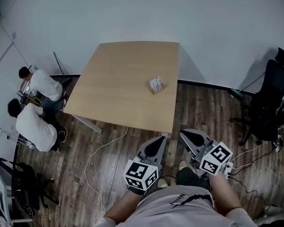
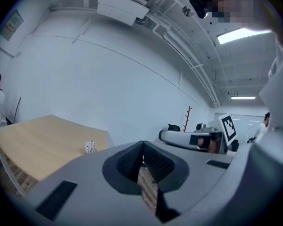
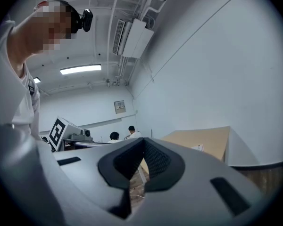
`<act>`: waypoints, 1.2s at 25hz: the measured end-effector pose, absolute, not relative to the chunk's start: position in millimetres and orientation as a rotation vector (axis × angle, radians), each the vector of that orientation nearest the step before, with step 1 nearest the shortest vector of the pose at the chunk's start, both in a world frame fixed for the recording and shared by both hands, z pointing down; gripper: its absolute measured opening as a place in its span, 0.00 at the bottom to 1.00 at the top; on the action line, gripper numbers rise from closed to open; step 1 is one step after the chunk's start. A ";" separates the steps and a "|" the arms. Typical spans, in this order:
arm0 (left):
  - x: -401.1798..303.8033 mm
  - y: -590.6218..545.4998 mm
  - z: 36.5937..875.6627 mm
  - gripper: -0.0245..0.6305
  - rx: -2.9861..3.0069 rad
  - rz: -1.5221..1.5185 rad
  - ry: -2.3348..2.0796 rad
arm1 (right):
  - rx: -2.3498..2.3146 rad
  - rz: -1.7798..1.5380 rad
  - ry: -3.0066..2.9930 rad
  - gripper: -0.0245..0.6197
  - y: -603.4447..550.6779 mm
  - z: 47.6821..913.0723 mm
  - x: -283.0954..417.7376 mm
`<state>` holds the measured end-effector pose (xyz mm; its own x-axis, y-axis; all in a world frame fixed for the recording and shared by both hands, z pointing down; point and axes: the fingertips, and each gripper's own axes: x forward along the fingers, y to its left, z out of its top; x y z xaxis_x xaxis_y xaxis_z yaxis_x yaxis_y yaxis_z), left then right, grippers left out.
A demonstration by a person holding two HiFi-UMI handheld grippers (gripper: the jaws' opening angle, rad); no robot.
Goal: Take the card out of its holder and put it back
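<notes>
A small white card in its holder (image 1: 156, 84) stands upright near the right edge of the light wooden table (image 1: 123, 84). It also shows small in the left gripper view, card holder (image 2: 90, 147), and in the right gripper view, card holder (image 3: 197, 148). My left gripper (image 1: 157, 144) and right gripper (image 1: 191, 137) hang side by side over the floor, short of the table's near edge and well away from the card. The left gripper (image 2: 142, 145) is shut with nothing between its jaws. So is the right gripper (image 3: 144, 141).
Two people (image 1: 38, 108) sit at a desk far left. A black office chair (image 1: 270, 98) stands at the right by the wall. White and black cables (image 1: 97, 160) trail across the wooden floor. A coat stand (image 2: 187, 117) is at the far wall.
</notes>
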<state>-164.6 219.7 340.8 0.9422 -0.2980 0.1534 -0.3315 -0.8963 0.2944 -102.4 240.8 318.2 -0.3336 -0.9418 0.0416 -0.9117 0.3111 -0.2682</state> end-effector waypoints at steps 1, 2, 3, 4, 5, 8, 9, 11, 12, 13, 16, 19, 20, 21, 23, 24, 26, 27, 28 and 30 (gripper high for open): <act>-162.3 216.4 341.4 0.06 2.779 0.152 -0.465 | -1.724 -0.376 2.446 0.06 236.9 319.1 -98.5; -159.2 212.1 342.3 0.06 2.779 0.155 -0.470 | -1.710 -0.383 2.450 0.06 232.0 320.3 -94.0; -155.6 207.1 343.6 0.06 2.777 0.157 -0.477 | -1.695 -0.391 2.455 0.06 226.4 322.2 -89.1; -151.7 201.7 345.4 0.06 2.775 0.159 -0.485 | -1.679 -0.400 2.462 0.06 220.4 324.9 -84.0; -147.4 196.2 347.7 0.06 2.772 0.162 -0.493 | -1.664 -0.408 2.471 0.06 214.2 328.2 -78.9; -131.0 176.5 355.1 0.06 2.761 0.171 -0.522 | -1.623 -0.422 2.502 0.06 191.9 337.0 -60.7; -124.0 168.5 357.1 0.06 2.755 0.171 -0.534 | -1.609 -0.424 2.513 0.06 182.8 339.0 -53.2; -107.8 152.2 360.6 0.06 2.744 0.171 -0.557 | -1.586 -0.431 2.537 0.06 163.6 343.2 -36.3; -99.1 144.2 362.4 0.06 2.741 0.172 -0.571 | -1.575 -0.436 2.550 0.06 153.8 345.9 -27.3; -90.4 136.0 364.3 0.06 2.737 0.174 -0.586 | -1.562 -0.443 2.564 0.06 143.7 348.7 -18.4; -66.5 110.1 371.3 0.06 2.714 0.188 -0.645 | -1.510 -0.461 2.607 0.06 113.4 358.2 6.1; -46.2 84.6 376.6 0.06 2.689 0.209 -0.724 | -1.427 -0.483 2.651 0.06 83.9 367.6 29.1; -40.1 76.1 378.1 0.06 2.681 0.213 -0.757 | -1.388 -0.489 2.669 0.06 73.5 370.6 36.6; -34.1 67.5 380.0 0.06 2.672 0.216 -0.793 | -1.344 -0.492 2.689 0.06 62.9 373.7 44.1; -20.5 51.7 385.3 0.06 2.656 0.225 -0.849 | -1.267 -0.491 2.729 0.06 44.4 380.4 60.2; -12.6 45.1 388.1 0.06 2.652 0.231 -0.861 | -1.247 -0.486 2.743 0.06 37.3 383.3 69.3; -1.1 33.0 391.4 0.06 2.648 0.246 -0.875 | -1.230 -0.478 2.759 0.06 22.8 387.5 84.4; 0.0 27.4 391.5 0.06 2.647 0.255 -0.889 | -1.219 -0.481 2.761 0.06 14.6 389.1 87.8; -1.4 22.1 390.9 0.06 2.645 0.263 -0.910 | -1.205 -0.489 2.761 0.06 6.9 391.0 88.8; -4.7 12.2 389.4 0.06 2.634 0.265 -0.951 | -1.180 -0.511 2.760 0.06 -5.6 395.8 90.2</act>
<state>-4.7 12.2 389.4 0.7602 -0.5857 0.2811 -0.6467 -0.7239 0.2404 90.2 -5.6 395.8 -0.6957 -0.7171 0.0427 -0.6848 0.6441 -0.3409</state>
